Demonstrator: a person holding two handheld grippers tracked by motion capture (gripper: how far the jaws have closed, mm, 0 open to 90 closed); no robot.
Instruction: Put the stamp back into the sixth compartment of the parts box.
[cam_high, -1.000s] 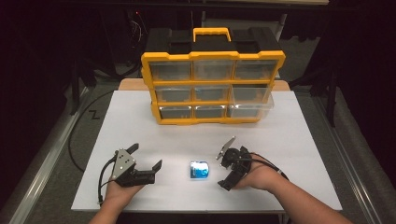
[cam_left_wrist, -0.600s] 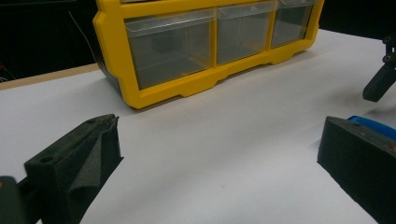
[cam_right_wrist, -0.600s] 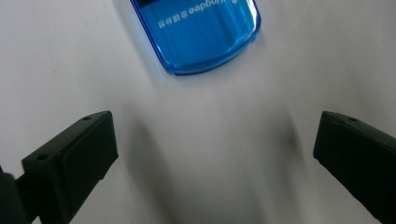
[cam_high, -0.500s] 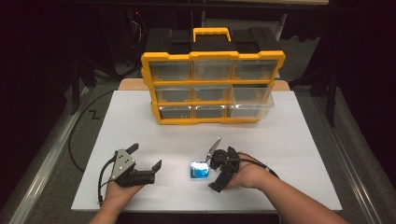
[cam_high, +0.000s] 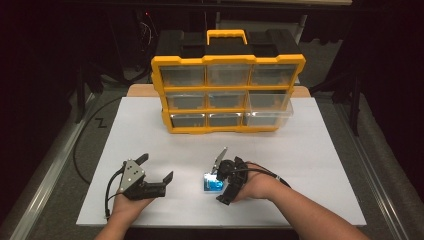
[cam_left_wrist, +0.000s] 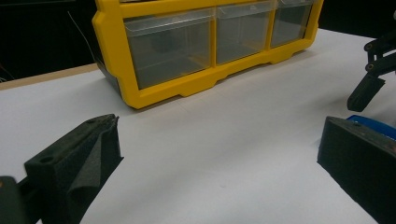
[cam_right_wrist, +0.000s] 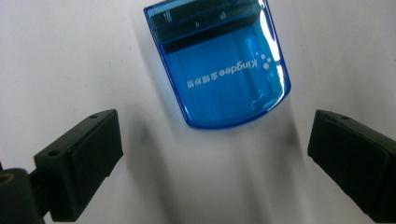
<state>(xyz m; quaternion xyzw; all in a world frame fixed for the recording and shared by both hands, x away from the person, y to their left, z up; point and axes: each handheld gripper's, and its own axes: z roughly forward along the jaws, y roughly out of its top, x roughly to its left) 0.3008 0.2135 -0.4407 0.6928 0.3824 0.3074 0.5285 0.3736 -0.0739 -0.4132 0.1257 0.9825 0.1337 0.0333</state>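
Note:
A small translucent blue box with white print lies flat on the white table; it appears close up in the right gripper view. My right gripper is open and tilted down at it, one jaw on each side just short of the box, touching nothing. My left gripper rests open on the table to the left, with nothing between its jaws. Its view catches the box's edge and the right gripper farther off.
A yellow organiser with clear drawers and a black back stands at the table's far middle. Its bottom right drawer sticks out a little. Bare white table lies between the organiser and both grippers.
My right gripper has moved left and tipped down over the blue box, which now lies between its open jaws. The left gripper has stayed still.

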